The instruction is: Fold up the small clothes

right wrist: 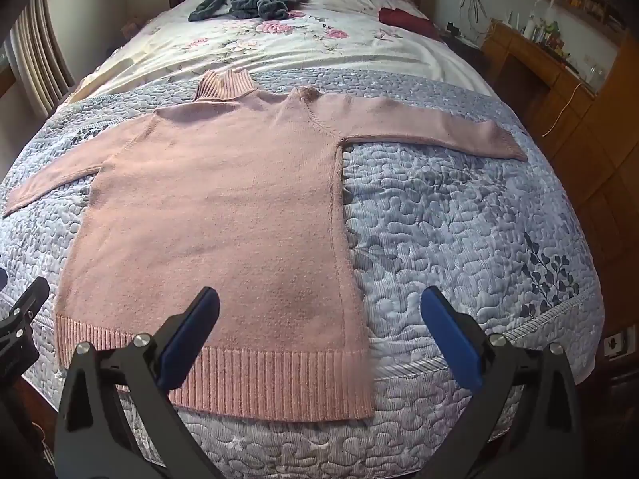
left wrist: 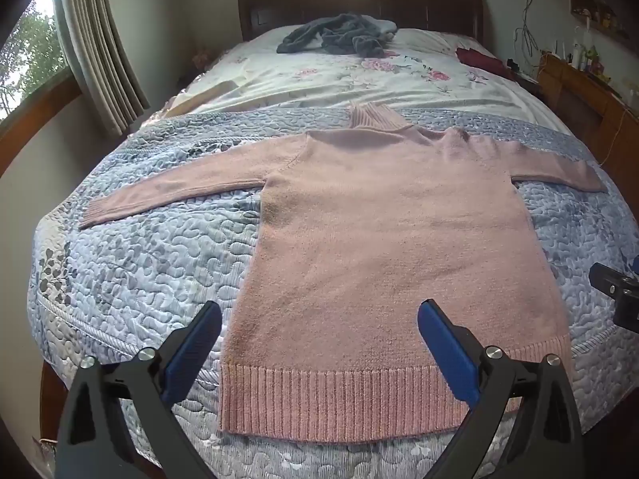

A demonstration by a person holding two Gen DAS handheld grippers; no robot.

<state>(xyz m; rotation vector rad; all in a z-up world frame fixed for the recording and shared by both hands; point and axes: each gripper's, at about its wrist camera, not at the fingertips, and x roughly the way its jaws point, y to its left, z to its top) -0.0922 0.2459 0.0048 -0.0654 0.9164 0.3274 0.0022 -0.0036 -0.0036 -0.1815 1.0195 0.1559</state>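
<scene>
— On the blue-grey quilted bedspread, what lies flat?

— One pink sweater, spread face-up with both sleeves stretched out sideways, its ribbed hem toward the cameras and its ribbed turtleneck collar pointing at the headboard.

— And the tongs?

— Two. The left gripper hangs over the hem, blue pads spread wide, gripping nothing. The right gripper hangs near the sweater's right lower corner, also splayed and empty; one finger is over the knit, the other over bare quilt.

— Does either view give something the other lacks?

— The left wrist view shows a window with trees and a full curtain beside it; the right view catches only a sliver of curtain. The right wrist view shows more of the wooden cabinet with small bottles on top, and a wall socket low at the edge. Each view catches a bit of the other gripper at its border.

— Other cloth?

— One dark grey crumpled garment near the headboard, one dark red item on the flowered sheet.
</scene>
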